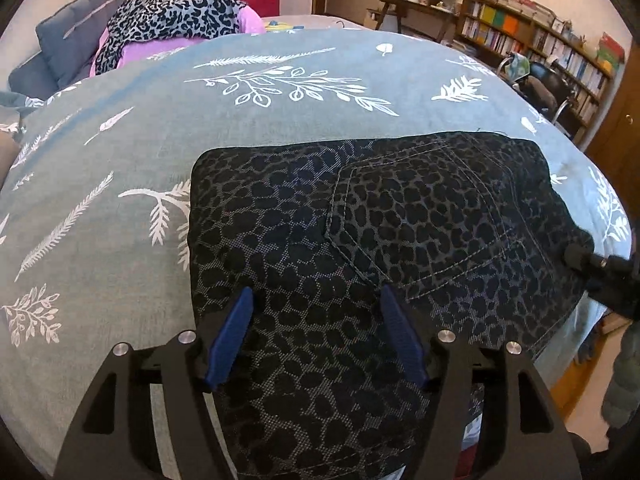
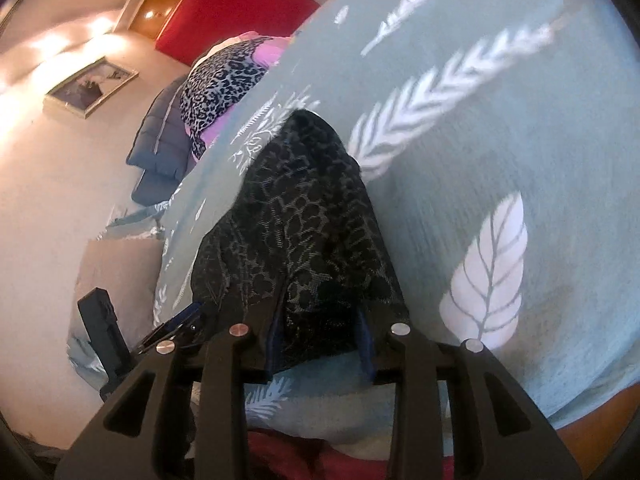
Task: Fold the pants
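Found the pants (image 1: 360,220), dark with a spotted print, lying folded on a bed (image 1: 160,140) covered in grey-blue cloth with white leaf prints, near the edge closest to both cameras. Saw a stitched back pocket (image 1: 420,220) facing up on the top layer, toward the right of the left wrist view. Found the left claw (image 1: 318,320) spread wide just above the near part of the pants, tilted down at the fabric. Noted its blue pads (image 1: 236,328) standing well apart, with the cloth lying flat beneath and between them and nothing pinched. Could not tell whether the tips touched the cloth. Found the right claw (image 2: 320,340) much narrower, set at one end of the pants. Saw a bunched edge of the fabric filling the gap there, touching both pads and tented up off the bed toward them, so read it as a pinch on the pants. Saw the rest of the fabric running away from that claw along the bed. Noticed a heap of clothes (image 1: 172,16) at the far end of the bed, well apart from the pants, and a bookshelf (image 1: 540,40) against the wall beyond.
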Demonstrator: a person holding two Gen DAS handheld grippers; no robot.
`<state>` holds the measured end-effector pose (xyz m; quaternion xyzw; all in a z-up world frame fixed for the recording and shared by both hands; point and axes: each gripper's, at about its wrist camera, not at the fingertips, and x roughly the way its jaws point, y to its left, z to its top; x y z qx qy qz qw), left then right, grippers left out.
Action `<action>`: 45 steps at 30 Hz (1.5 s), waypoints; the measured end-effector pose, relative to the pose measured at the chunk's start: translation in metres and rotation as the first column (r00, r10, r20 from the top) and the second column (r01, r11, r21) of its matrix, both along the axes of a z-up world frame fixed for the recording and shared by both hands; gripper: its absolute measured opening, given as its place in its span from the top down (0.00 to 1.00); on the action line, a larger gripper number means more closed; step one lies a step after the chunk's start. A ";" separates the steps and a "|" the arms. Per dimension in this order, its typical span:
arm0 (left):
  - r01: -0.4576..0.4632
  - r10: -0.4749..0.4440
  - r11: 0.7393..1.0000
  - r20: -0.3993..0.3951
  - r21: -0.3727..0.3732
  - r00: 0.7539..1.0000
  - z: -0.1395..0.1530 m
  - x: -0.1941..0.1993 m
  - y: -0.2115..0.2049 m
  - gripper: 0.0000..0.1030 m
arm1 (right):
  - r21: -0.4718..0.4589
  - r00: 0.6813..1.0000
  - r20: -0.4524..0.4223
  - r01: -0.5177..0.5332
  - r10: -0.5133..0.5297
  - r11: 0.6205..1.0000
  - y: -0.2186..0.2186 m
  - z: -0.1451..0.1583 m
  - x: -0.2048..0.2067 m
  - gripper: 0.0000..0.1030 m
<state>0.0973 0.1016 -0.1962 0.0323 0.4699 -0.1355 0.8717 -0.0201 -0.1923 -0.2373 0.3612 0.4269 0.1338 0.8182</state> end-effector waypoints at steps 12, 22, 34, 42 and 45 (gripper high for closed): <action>-0.024 0.023 0.999 -0.004 -0.044 1.000 0.006 -0.012 0.014 0.35 | -0.239 0.985 0.167 0.084 -0.044 0.967 0.005 0.062 0.010 0.54; -0.037 0.037 0.998 -0.013 -0.046 0.999 0.009 -0.008 0.017 0.35 | -0.322 0.983 0.164 -0.023 0.080 0.946 0.053 0.048 0.072 0.54; -0.025 0.025 1.000 -0.012 -0.012 1.000 0.004 -0.006 0.011 0.33 | -0.264 1.000 0.026 0.006 0.001 0.965 0.031 -0.023 0.091 0.22; -0.030 0.030 1.000 -0.014 -0.005 0.999 0.006 -0.006 0.009 0.33 | -0.379 0.998 0.060 0.032 -0.010 0.925 0.041 0.003 0.083 0.22; -0.033 0.033 0.999 -0.018 0.000 0.999 0.007 -0.004 0.009 0.33 | -0.426 0.992 0.122 0.067 -0.016 0.902 0.043 0.024 0.071 0.22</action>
